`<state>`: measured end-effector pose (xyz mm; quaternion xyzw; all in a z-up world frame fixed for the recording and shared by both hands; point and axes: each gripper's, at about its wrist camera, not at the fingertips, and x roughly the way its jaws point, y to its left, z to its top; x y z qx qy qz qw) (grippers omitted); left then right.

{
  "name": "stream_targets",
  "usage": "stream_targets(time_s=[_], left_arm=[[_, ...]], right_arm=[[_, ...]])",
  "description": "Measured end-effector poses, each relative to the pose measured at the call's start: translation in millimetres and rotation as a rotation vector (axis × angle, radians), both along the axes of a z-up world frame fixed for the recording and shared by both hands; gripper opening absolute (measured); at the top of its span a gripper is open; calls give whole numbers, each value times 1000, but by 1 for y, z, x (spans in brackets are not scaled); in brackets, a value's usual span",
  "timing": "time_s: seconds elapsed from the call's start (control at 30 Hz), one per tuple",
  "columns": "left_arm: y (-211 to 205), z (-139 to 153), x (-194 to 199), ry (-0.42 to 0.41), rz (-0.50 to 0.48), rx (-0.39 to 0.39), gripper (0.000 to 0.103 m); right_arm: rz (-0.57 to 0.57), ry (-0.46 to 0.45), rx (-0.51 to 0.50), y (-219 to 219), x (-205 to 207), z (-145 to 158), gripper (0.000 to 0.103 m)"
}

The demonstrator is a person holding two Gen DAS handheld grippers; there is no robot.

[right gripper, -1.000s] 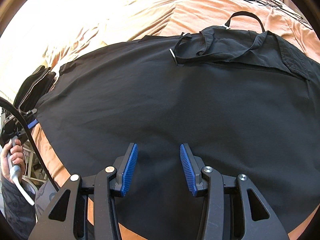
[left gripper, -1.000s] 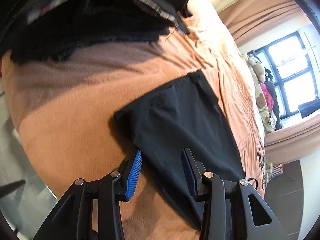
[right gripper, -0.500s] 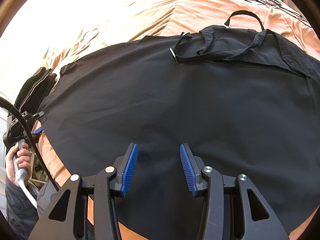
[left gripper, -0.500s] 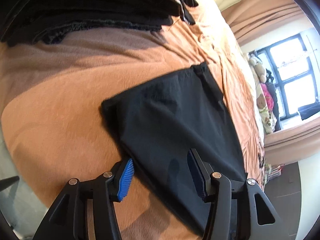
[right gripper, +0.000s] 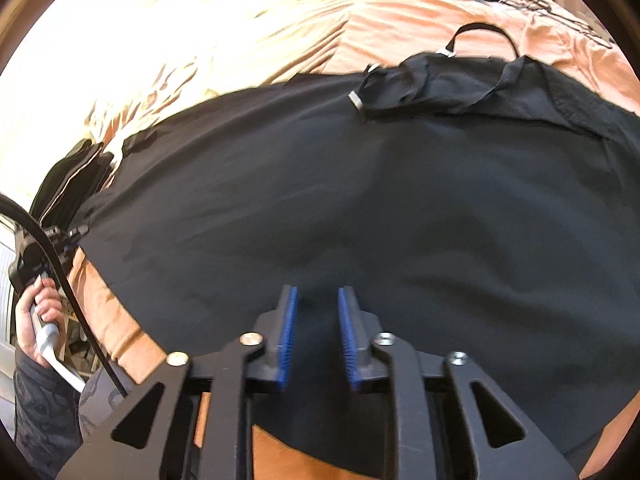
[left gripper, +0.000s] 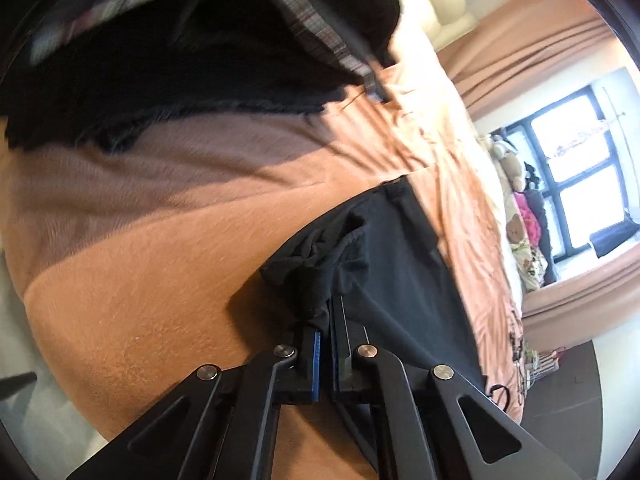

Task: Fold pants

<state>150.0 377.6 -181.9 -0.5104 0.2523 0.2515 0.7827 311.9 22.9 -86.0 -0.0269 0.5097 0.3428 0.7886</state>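
Black pants (right gripper: 360, 200) lie spread flat on an orange bedspread (left gripper: 140, 280). In the left wrist view my left gripper (left gripper: 325, 320) is shut on a bunched corner of the pants' leg end (left gripper: 312, 276), lifting it off the bed. In the right wrist view my right gripper (right gripper: 318, 320) hovers over the near edge of the pants, its blue pads (right gripper: 289, 320) narrowed but apart, with black cloth between and under them. The waistband with its drawstring loops (right gripper: 460, 84) lies at the far side. The left gripper and hand (right gripper: 36, 280) show at the left edge.
A pile of dark folded clothes with a plaid edge (left gripper: 200, 52) sits at the far end of the bed. Stuffed toys (left gripper: 516, 200) line the bed's far side under a window (left gripper: 580, 176). The floor lies beyond the bed's near edge (left gripper: 32, 420).
My left gripper closed on the pants' leg corner and bunched the cloth up. My right gripper's fingers narrowed over the pants' near edge.
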Motion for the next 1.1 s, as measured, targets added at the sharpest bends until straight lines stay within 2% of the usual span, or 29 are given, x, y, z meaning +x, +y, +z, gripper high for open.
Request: stream_targets(time_s=[0.3, 0.43, 0.5, 0.73, 1.1], left_arm=[[-1, 48, 11, -92, -53, 53, 3], [-3, 66, 18, -116, -77, 76, 3], [-3, 72, 22, -131, -85, 79, 3], [-6, 84, 31, -144, -101, 102, 3], [-4, 85, 32, -155, -97, 98, 3]], right_arm=[[37, 66, -1, -3, -27, -7, 12], [38, 90, 18, -9, -26, 2, 11], [26, 73, 26, -11, -22, 10, 11], [-36, 22, 8, -12, 17, 23, 11], [-83, 10, -59, 12, 78, 5, 11]])
